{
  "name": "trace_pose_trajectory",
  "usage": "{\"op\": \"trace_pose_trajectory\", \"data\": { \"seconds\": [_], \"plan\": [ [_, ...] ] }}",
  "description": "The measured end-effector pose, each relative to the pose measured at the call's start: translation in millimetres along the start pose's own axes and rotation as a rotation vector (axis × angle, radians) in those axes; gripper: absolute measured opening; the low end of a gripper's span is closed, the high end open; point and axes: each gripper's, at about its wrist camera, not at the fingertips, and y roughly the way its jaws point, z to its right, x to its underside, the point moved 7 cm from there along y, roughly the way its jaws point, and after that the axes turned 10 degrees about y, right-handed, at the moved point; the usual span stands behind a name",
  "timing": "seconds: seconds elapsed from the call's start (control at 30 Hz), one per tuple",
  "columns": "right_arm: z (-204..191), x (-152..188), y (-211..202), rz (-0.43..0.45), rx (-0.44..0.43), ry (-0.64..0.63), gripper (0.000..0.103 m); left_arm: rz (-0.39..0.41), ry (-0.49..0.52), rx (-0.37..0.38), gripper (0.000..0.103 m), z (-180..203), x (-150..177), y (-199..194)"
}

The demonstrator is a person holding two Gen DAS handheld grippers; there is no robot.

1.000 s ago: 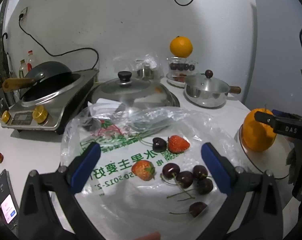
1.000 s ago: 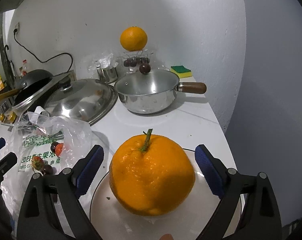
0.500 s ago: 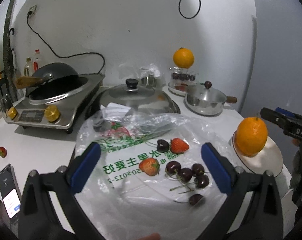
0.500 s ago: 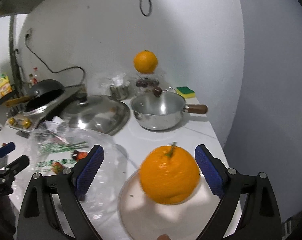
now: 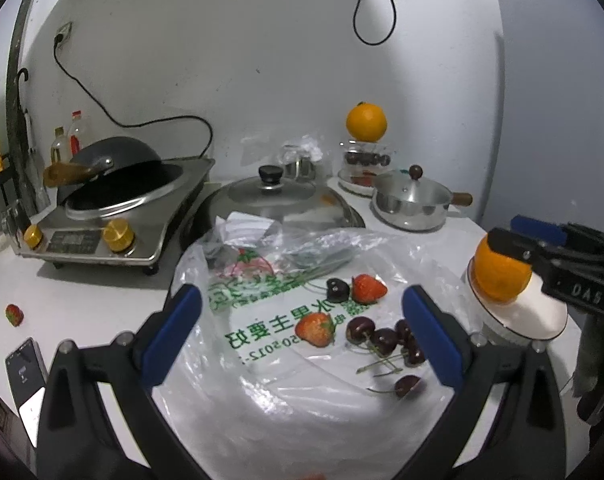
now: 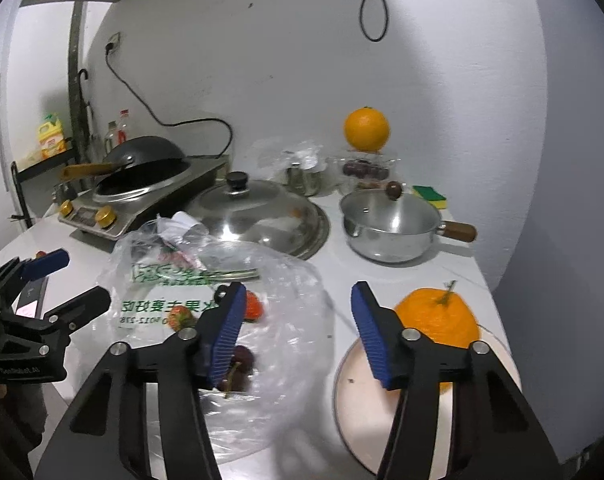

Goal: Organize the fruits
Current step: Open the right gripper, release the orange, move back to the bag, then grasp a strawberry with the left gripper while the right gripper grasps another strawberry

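With the orange [image 6: 438, 316] now sitting on the white plate [image 6: 350, 396] at the bench's right end, the right gripper [image 6: 297, 332] has pulled away, fingers closing on nothing, while the left gripper [image 5: 302, 332] hangs open-fingered over the bag's [image 5: 261, 408] strawberries [image 5: 314, 329] and cherries [image 5: 384, 340], likely next to sort.

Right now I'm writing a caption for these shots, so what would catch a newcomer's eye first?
Probably the big orange on the white plate at the counter's right, just beside the right hand-held gripper, whose jaws are closing on nothing. Next, the strawberries and dark cherries scattered on the clear plastic bag, and a second orange perched on a glass container by the wall.
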Motion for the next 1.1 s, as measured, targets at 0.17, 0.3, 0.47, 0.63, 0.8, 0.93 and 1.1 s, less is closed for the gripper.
{"op": "trace_pose_trajectory", "data": {
  "seconds": [0.17, 0.3, 0.47, 0.63, 0.8, 0.93, 1.1],
  "plan": [
    [-16.8, 1.7, 10.4, -0.013, -0.023, -0.036, 0.048, 0.001, -0.013, 0.002, 0.101, -4.5, 0.9, 6.0],
    [-22.5, 2.8, 18.1, -0.024, -0.032, -0.042, 0.047, 0.001, -0.020, 0.008, 0.100, -7.1, 2.3, 13.2],
    [-26.7, 4.5, 29.0, -0.039, -0.036, -0.042, 0.047, -0.016, -0.041, 0.021, 0.100, -11.6, 6.3, 24.2],
    [-26.7, 4.6, 40.0, -0.049, -0.056, -0.024, 0.047, -0.051, -0.040, 0.023, 0.100, -11.3, 12.1, 40.7],
    [-29.2, 11.8, 53.7, -0.080, -0.087, -0.008, 0.047, -0.089, -0.030, 0.021, 0.100, -6.1, 16.6, 59.5],
    [-28.3, 17.2, 61.8, -0.102, -0.105, 0.002, 0.047, -0.128, -0.003, 0.009, 0.099, -0.4, 21.8, 72.7],
    [-27.2, 24.0, 69.1, -0.127, -0.137, 0.021, 0.047, -0.182, -0.012, 0.009, 0.086, 0.2, 32.0, 86.2]
  ]
}}
